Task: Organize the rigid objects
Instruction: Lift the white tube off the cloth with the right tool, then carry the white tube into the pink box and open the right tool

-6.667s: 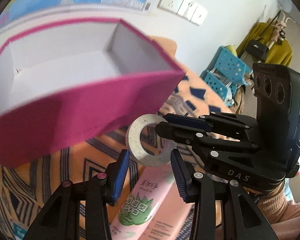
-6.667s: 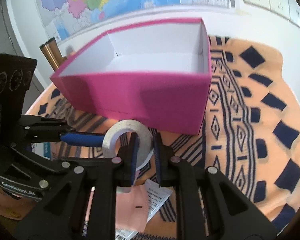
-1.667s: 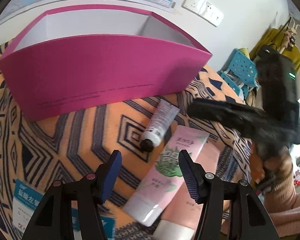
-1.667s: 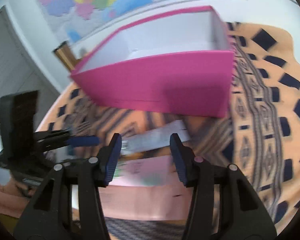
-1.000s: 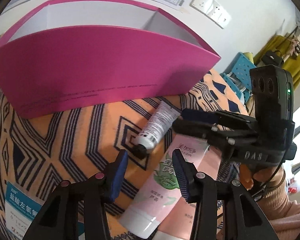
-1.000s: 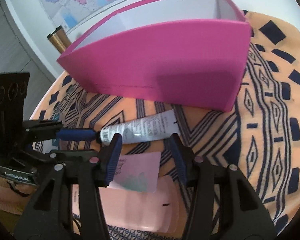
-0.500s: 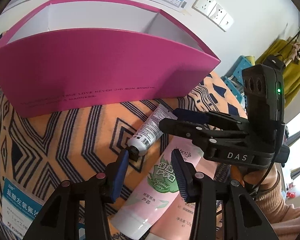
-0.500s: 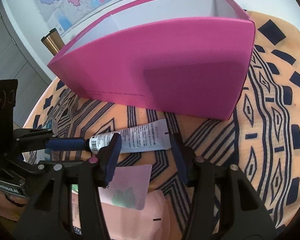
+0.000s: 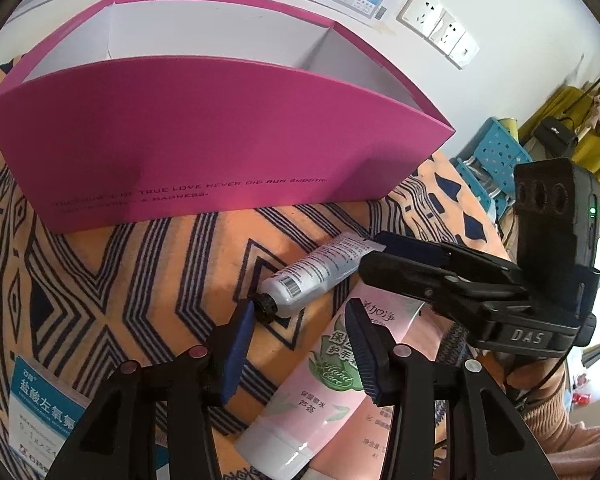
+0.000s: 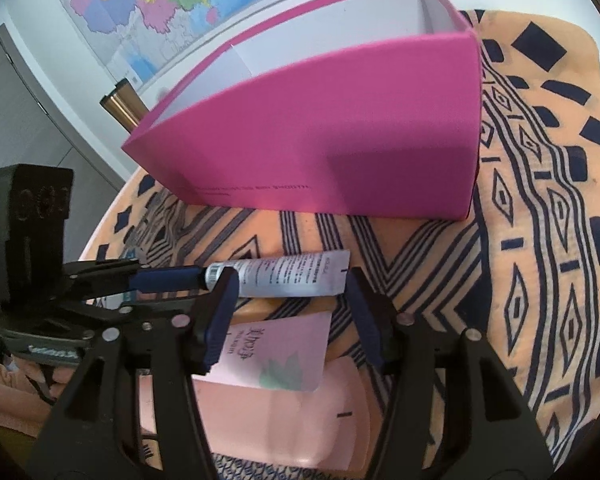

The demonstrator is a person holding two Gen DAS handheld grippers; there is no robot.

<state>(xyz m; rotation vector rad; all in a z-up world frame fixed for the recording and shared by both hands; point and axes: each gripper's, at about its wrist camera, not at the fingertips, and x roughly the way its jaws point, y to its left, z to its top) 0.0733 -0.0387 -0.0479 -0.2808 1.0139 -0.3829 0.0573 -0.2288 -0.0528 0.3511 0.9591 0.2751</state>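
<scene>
- Your small white tube (image 9: 315, 273) lies on the patterned worktop cloth (image 9: 148, 264) just in front of the pink box (image 9: 204, 152).
- Your left gripper (image 9: 300, 334) stands open, one pad beside the black cap (image 9: 266, 307); your right gripper (image 10: 288, 312) has just been opening, straddling the tube without pressing it.
- It looks light and squashy (take the stiffer shoulder near the cap).
- Readable: "TRUE LOVE NEVER DID RUN SMOOTH" on the box, "Hand Care" on the pink tube (image 9: 320, 384).

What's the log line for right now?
left gripper: open, at cap of small white tube | right gripper: open, just widened, straddling tube's crimped end | pink box: behind tube
</scene>
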